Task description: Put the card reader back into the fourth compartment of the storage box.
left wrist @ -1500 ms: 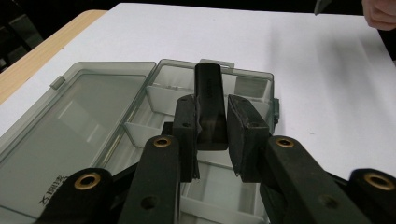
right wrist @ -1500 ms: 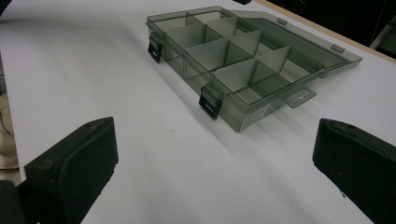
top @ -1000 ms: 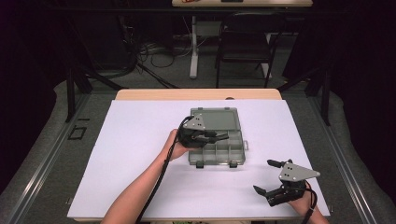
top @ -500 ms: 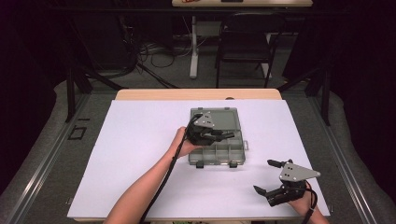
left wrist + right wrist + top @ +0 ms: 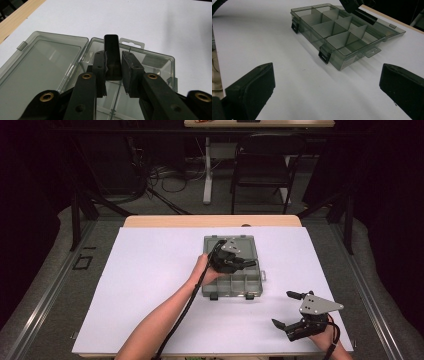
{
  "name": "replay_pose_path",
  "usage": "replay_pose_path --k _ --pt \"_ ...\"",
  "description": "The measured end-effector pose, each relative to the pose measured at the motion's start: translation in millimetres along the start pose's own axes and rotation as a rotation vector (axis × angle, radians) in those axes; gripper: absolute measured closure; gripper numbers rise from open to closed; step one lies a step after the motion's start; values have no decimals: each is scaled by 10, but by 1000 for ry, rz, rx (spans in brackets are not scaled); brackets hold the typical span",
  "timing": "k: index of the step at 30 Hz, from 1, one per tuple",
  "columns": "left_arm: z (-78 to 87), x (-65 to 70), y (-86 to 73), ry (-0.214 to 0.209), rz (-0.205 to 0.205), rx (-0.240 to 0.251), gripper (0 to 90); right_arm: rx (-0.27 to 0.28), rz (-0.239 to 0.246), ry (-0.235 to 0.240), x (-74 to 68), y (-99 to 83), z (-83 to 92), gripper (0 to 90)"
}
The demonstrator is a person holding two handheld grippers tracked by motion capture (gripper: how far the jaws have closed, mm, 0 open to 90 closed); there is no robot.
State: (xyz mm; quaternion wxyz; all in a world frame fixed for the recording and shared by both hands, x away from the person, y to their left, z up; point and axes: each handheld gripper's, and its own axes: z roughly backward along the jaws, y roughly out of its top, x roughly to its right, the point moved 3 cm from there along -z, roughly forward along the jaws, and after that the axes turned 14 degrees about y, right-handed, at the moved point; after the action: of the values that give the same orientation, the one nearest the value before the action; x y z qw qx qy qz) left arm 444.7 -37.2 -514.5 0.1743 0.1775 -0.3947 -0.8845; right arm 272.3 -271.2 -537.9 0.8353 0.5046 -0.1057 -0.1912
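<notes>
A clear grey compartment box (image 5: 240, 282) lies open mid-table, its flat lid (image 5: 42, 67) folded back and its divided tray (image 5: 332, 27) toward the person. My left gripper (image 5: 250, 264) hovers over the box, shut on a small black bar (image 5: 111, 41) that sticks up between its pads above the tray's hinge side. My right gripper (image 5: 282, 308) rests low over the white table near the front right, jaws wide open with nothing between them. In the right gripper view its pads (image 5: 252, 90) frame the box's two black latches (image 5: 324, 55).
A white sheet (image 5: 150, 290) covers the table, with a wooden edge (image 5: 210, 221) at the back. A black chair (image 5: 262, 165) and floor cables stand beyond the table. The left gripper's cable (image 5: 192, 295) runs along the forearm.
My left gripper has moved right and slightly away, from the box's left side to over its middle. My right gripper has stayed put.
</notes>
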Motion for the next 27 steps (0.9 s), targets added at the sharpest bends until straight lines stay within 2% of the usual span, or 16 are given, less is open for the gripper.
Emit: replay_pose_path --k 5,13,16,17,18,19,21,24,26,27 --pt "-81 7 17 7 6 -39 746 -1 2 1 0 0 1 0" --pt "-187 30 37 18 17 -67 744 -1 2 1 -1 0 2 0" --pt "-239 44 53 47 22 -78 737 -1 1 2 -1 -1 1 0" --pt "-249 38 57 44 32 -75 695 0 3 3 -2 0 0 0" --pt "-251 39 60 33 42 -71 695 0 3 3 -2 0 0 0" --pt "-251 41 64 42 44 -65 662 0 3 3 -3 0 1 0" --pt "-233 36 67 38 61 -58 519 1 3 0 -2 1 6 0" --pt "-155 17 72 33 93 -46 376 2 3 0 -1 2 6 0" --pt "-66 11 64 54 100 -32 293 0 3 0 -5 4 4 0" --pt "-35 10 56 49 103 -28 245 0 5 1 -7 5 3 0"
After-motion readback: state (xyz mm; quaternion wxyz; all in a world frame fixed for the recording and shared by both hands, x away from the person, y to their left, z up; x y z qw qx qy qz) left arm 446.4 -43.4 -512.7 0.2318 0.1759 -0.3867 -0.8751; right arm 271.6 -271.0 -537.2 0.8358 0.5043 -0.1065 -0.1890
